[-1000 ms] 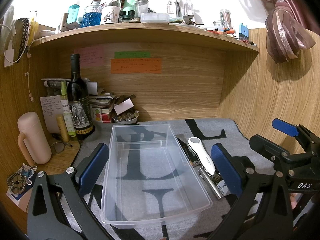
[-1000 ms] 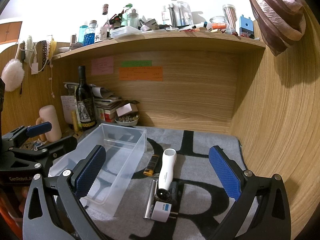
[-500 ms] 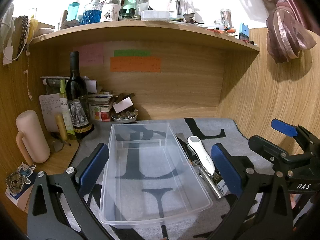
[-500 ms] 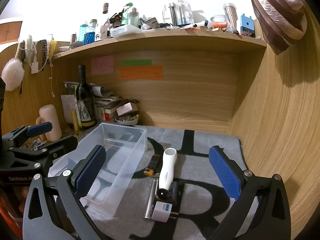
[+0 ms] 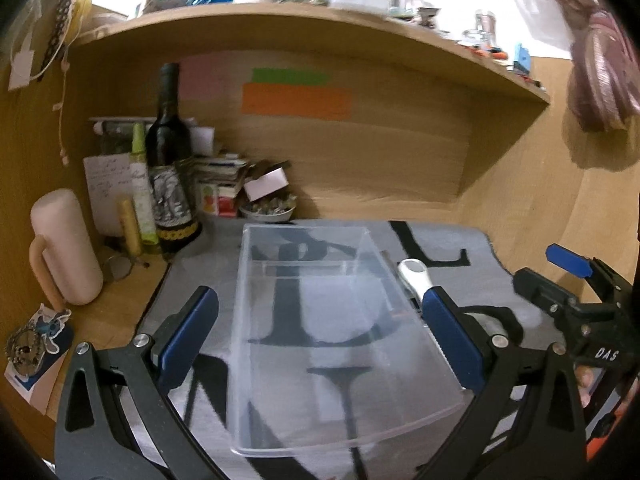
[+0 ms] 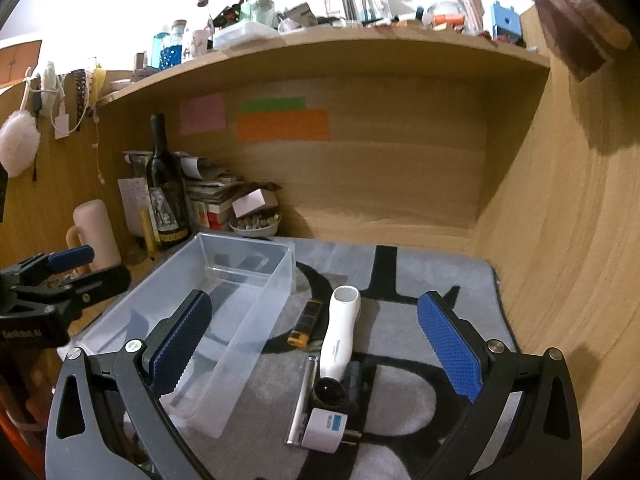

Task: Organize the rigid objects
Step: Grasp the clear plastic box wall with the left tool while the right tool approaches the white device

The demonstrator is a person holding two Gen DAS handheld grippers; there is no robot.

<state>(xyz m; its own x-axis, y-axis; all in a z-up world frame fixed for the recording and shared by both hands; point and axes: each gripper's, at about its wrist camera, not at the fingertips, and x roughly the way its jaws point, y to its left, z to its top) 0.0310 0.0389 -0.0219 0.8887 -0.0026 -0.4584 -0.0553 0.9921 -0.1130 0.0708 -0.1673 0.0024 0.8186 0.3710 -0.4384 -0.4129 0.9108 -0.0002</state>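
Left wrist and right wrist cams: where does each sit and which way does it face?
Left wrist: on the left claw, looking forward and down over the clear bin; its own open fingers and the right claw show.
Right wrist: on the right claw, facing the white handheld device and plug adapter; the left claw shows at left.
Shared: bin, device, wine bottle, grey mat.

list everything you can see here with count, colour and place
bin: 1, clear, empty, left on mat
mat: 1, grey with black letters, on desk
handheld device: 1, white, right of bin
small block: 1, black and orange, between bin and device
plug adapter: 1, white, near edge
metal bar: 1, silver, beside adapter
wine bottle: 1, dark, back left
mug: 1, pale pink, left
left gripper: open, over bin
right gripper: open, over device
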